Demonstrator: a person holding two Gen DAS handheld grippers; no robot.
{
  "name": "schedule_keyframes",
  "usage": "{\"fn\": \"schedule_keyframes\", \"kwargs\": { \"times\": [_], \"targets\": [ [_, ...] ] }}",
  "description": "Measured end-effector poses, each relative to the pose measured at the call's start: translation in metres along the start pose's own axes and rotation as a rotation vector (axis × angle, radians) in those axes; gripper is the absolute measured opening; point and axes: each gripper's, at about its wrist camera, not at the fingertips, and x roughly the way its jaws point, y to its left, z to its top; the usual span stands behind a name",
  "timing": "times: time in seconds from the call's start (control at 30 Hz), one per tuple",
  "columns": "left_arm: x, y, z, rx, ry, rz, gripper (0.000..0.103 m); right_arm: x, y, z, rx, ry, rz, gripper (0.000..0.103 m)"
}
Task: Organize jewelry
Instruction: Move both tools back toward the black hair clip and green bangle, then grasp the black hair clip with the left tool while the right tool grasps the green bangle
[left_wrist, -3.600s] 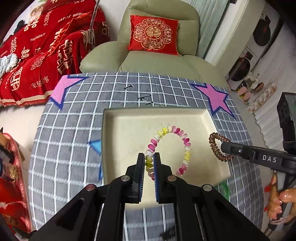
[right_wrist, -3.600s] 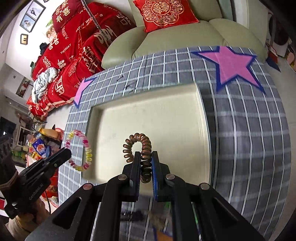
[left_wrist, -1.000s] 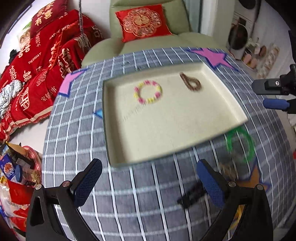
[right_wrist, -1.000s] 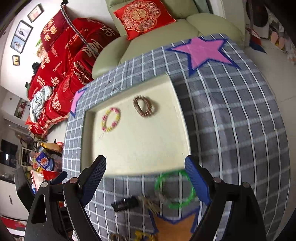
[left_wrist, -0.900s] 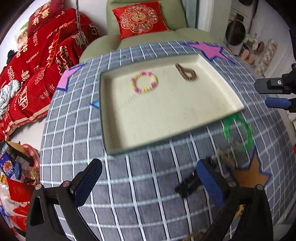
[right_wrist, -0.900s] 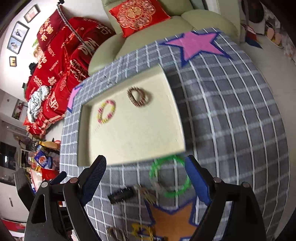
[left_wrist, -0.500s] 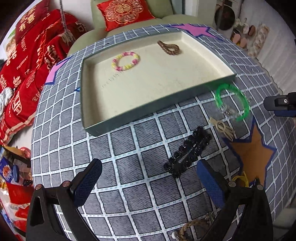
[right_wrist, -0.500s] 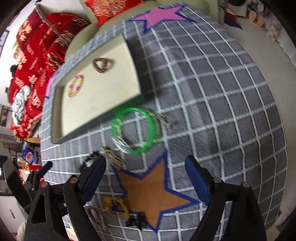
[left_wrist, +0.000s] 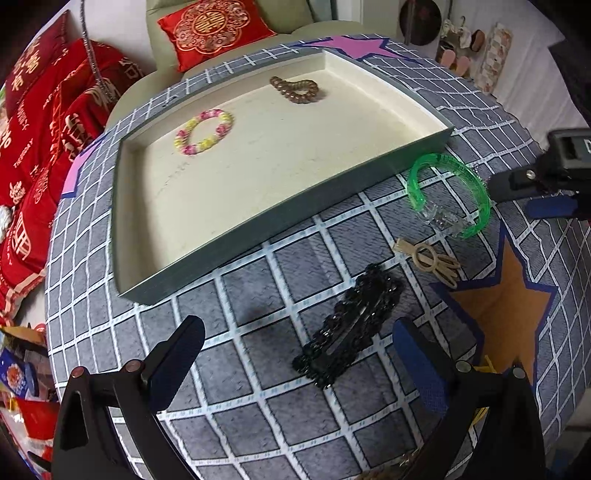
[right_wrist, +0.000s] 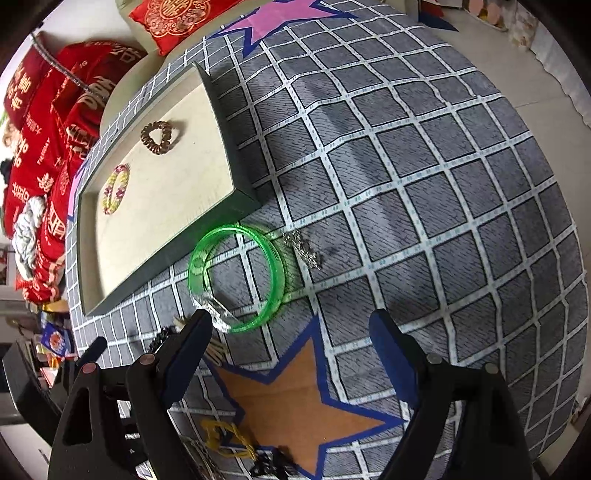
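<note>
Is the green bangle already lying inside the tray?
No, the green bangle lies on the checked cloth just outside the tray, which holds only the beaded bracelet and the brown coil tie.

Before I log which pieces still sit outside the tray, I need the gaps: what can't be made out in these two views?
- Yellow piece, right wrist view: partly behind the right gripper finger; type unclear.
- Black piece, right wrist view: cut off by the bottom edge.
- Clear item under the green bangle, left wrist view: transparent, shape unreadable.
- Braided piece, left wrist view: cut off by the bottom edge.
</note>
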Motion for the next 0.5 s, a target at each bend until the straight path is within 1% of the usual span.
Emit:
{"fn": "schedule_keyframes", "kwargs": {
  "times": [0.17,0.23,0.27,0.3,0.37,0.4,0.43,0.47,0.5],
  "targets": [
    [0.009,-0.005,0.003,0.009,0.012,-0.019,0.103,0.012,0.012,0.004,0.018,0.015,-0.01,0.087],
    [0.011,-0.006,0.004,0.011,0.02,-0.015,0.097,0.016,0.018,0.005,0.015,0.016,-0.026,0.084],
    [0.012,-0.006,0.005,0.008,0.019,-0.021,0.097,0.017,0.022,0.006,0.009,0.008,-0.037,0.08],
    [0.012,-0.006,0.006,0.005,0.02,-0.022,0.097,0.018,0.024,0.006,0.004,0.005,-0.045,0.079],
    [0.013,-0.005,0.007,0.005,0.02,-0.025,0.097,0.019,0.029,0.007,-0.006,-0.002,-0.068,0.069],
    [0.012,-0.005,0.006,0.007,0.019,-0.023,0.097,0.02,0.032,0.007,-0.015,-0.003,-0.083,0.067],
    [0.012,-0.006,0.006,0.011,0.018,-0.029,0.095,0.02,0.034,0.008,-0.024,-0.005,-0.096,0.062],
    [0.011,-0.007,0.005,0.013,0.017,-0.037,0.091,0.021,0.037,0.008,-0.036,-0.005,-0.11,0.059],
    [0.011,-0.008,0.005,0.017,0.016,-0.045,0.087,0.021,0.038,0.008,-0.049,-0.005,-0.122,0.058]
  ]
}}
